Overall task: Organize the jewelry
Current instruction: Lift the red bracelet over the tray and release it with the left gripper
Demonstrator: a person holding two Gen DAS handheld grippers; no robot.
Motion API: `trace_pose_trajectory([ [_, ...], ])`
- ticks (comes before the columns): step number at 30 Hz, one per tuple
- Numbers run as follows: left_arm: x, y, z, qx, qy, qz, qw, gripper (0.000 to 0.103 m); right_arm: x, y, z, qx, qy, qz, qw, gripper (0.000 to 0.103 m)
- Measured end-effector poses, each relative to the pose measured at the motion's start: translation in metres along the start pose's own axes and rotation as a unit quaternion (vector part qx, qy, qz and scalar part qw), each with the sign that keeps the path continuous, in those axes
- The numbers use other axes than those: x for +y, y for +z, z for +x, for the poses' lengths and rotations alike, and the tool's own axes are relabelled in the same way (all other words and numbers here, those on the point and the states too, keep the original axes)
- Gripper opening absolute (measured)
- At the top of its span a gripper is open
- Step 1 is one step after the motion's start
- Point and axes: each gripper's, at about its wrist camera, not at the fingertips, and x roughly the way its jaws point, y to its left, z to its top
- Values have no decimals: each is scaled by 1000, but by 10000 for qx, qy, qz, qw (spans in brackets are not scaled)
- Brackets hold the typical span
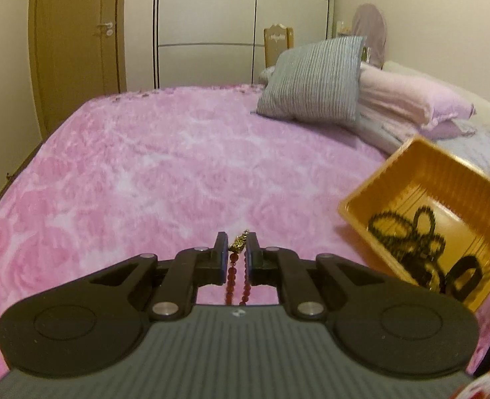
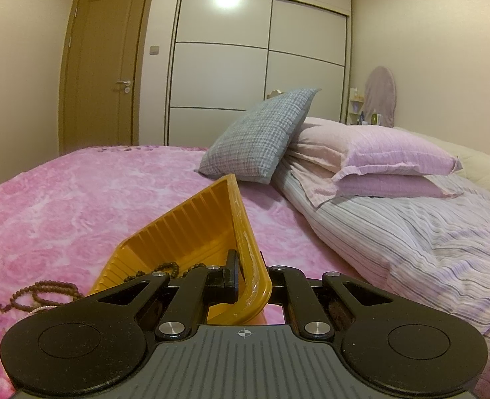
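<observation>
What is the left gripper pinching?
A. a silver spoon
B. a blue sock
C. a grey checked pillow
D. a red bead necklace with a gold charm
D: the left gripper is closed on the red bead necklace with a gold charm, whose two strands hang down between its fingers above the pink fuzzy blanket.

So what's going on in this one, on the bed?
A person is sorting jewelry with two handheld grippers. The left gripper is shut on a red bead necklace with a gold pendant, held above the pink bedspread. The right gripper clamps the wall of a tilted yellow tray with dark bead strands inside. More beads lie on the bedspread.
</observation>
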Motion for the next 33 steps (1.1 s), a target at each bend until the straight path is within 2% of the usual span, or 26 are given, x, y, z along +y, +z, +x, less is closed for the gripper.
trace_pose_trajectory([
  [6, -6, 18, -8, -191, -64, 27, 9998, 9, 3, 1, -1, -13, 3, 14, 10000, 7],
  [11, -24, 22, -6, -226, -272, 89, 9993, 8, 3, 1, -1, -8, 2, 38, 10000, 7],
  [20, -83, 16, 14, -89, -968, 174, 9951, 7, 4, 2, -2, -11, 6, 44, 10000, 7],
  [25, -118, 16, 29, -11, -1410, 205, 9898, 7, 4, 2, -2, -13, 13, 55, 10000, 7],
  [33, -165, 15, 49, 144, -1882, 351, 9814, 7, 4, 2, -1, -15, 18, 79, 10000, 7],
])
